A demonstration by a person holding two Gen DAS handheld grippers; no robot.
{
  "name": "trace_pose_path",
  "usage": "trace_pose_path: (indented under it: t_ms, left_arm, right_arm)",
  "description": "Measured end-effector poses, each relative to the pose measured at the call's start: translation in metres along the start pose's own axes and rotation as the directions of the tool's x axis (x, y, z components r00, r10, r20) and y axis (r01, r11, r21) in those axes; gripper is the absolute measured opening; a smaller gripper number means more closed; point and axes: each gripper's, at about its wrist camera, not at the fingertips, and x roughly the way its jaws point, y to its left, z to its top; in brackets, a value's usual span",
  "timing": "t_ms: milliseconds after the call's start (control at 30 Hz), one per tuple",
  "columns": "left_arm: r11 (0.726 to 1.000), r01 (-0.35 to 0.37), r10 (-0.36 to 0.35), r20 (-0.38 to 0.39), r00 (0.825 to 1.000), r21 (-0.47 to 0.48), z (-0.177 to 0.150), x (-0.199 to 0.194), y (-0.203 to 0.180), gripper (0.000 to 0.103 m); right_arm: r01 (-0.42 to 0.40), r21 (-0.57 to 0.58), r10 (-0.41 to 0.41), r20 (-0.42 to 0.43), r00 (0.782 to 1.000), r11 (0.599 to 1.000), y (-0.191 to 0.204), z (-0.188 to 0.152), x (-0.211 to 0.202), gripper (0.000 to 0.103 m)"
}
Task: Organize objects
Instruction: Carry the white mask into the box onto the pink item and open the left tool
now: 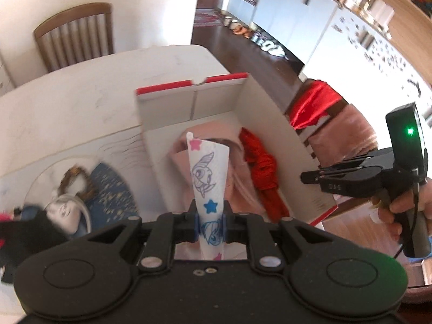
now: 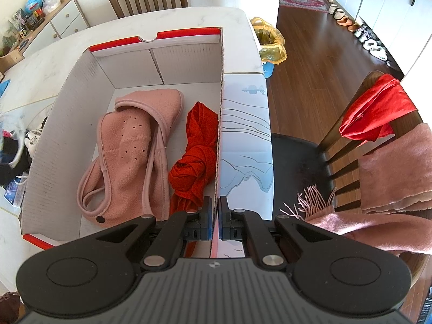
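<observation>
My left gripper (image 1: 210, 226) is shut on a white cone-shaped piece (image 1: 208, 167) printed with blue cartoon figures and pink and blue stars. It holds the piece upright above the near end of the open red-and-white cardboard box (image 1: 259, 108). In the box lie a pink fleece piece (image 2: 129, 145) and a red cloth (image 2: 197, 145); both also show behind the cone, the pink fleece (image 1: 178, 156) and the red cloth (image 1: 262, 167). My right gripper (image 2: 216, 216) is shut on the box's right wall (image 2: 220, 108) near its front corner, and it shows at the right as the right gripper (image 1: 310, 176).
Left of the box on the white table (image 2: 175, 16) lies a pile with a white bag (image 1: 67, 210) and a blue speckled item (image 1: 113, 189). A chair (image 2: 348, 124) at the right carries a red cloth (image 2: 378, 108) and a pink scarf (image 2: 391, 162). A yellow-lined bin (image 2: 270, 40) stands beyond the table.
</observation>
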Motion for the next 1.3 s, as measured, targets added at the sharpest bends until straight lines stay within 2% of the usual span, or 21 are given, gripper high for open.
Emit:
trace_pose_path:
  t_ms: [267,433,700,867,1200,1300]
  left_arm:
    - [0.992,-0.005,0.012,-0.056,0.998,0.123,0.022,0.044,-0.038,0.016]
    - [0.981,-0.045,0.065,-0.103,0.992,0.187,0.024,0.076,-0.051,0.016]
    - [0.978,-0.072,0.107,-0.175,0.979,0.197,0.022,0.116,-0.047,0.019]
    - [0.976,-0.060,0.102,-0.195,0.975,0.211,0.018,0.131,-0.048,0.023]
    - [0.976,-0.040,0.088,-0.225,0.970,0.212,0.010,0.143,-0.050,0.027]
    - [0.978,-0.035,0.082,-0.226,0.971,0.208,0.009,0.143,-0.049,0.032]
  right_arm:
    - [-0.003,0.005,0.003,-0.001,1.000,1.000,-0.001,0.001,0.001,0.003]
    - [-0.003,0.004,0.003,-0.001,1.000,1.000,0.000,0.001,0.001,0.003]
    - [-0.003,0.004,0.003,-0.001,1.000,1.000,0.000,0.001,0.001,0.003]
    - [-0.004,0.004,0.004,0.000,1.000,1.000,0.000,0.001,0.001,0.003]
    - [-0.007,0.005,0.007,0.000,1.000,1.000,0.001,0.001,0.001,0.003]
    - [-0.007,0.005,0.007,0.000,1.000,1.000,0.001,0.001,0.001,0.003]
